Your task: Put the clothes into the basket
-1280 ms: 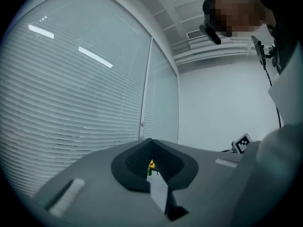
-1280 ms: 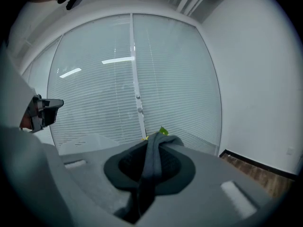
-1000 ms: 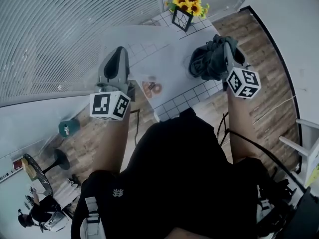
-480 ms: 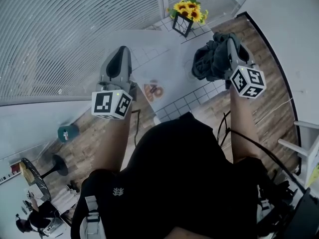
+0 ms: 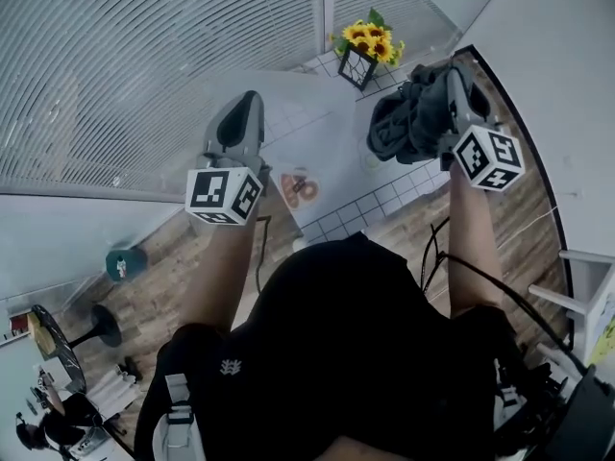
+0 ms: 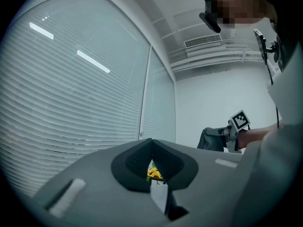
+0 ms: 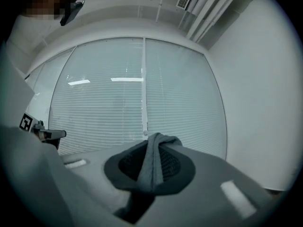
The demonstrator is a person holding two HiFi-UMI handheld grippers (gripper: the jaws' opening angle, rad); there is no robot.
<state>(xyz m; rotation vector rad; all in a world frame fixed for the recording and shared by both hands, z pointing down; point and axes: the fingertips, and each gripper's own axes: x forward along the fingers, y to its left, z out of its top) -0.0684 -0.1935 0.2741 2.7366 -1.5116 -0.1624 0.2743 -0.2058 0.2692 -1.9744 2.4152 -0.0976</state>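
Grey garment sits pinched in the level right tongs, forearm outstretched; left tongs, also level, seem shut.

Black top; left gripper grey, marker cube black-and-white

L gripper jaws together, facing window blinds.
Yellow flowers visible thru slit; R gripper at right w/ dark cloth.
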